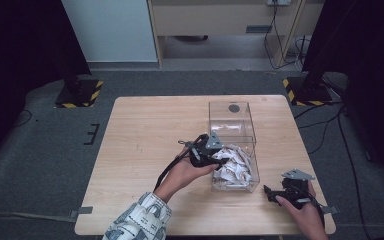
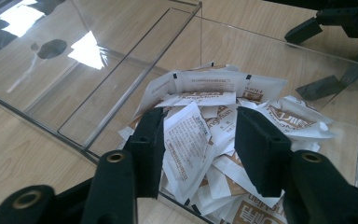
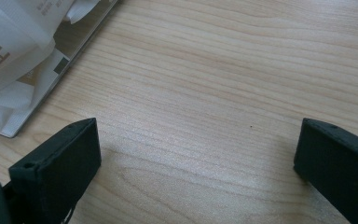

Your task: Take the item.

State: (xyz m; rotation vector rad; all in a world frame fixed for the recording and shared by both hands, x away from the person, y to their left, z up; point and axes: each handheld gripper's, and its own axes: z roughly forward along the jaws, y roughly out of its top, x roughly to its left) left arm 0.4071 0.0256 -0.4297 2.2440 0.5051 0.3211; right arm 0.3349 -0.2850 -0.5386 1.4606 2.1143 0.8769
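Pale wood fills the middle of the high view: the table (image 1: 145,145) stands on grey carpet, with hazard-striped stand feet at the upper left and upper right of the frame. Right of centre sits a clear plastic box (image 1: 232,117), its near compartment heaped with white and brown sachets (image 1: 234,167), its far compartment bare.

Your left gripper (image 1: 211,150) leans over the box's left wall at mid-frame, your patterned sleeve (image 1: 139,220) coming in from the bottom edge. In the left gripper view the two black jaws stand about half open, down among the sachets (image 2: 223,107). One white sachet with small print (image 2: 186,144) stands on edge between them, lying against the left jaw; the right jaw is clear of it, so nothing is clamped.

Your right gripper (image 1: 280,192) rests low at the lower right of the high view, on the table just beside the box's near right corner. In the right gripper view its jaws are spread wide over bare wood (image 3: 205,93), holding nothing, with sachets (image 3: 14,51) behind the box wall at the upper left of that frame.
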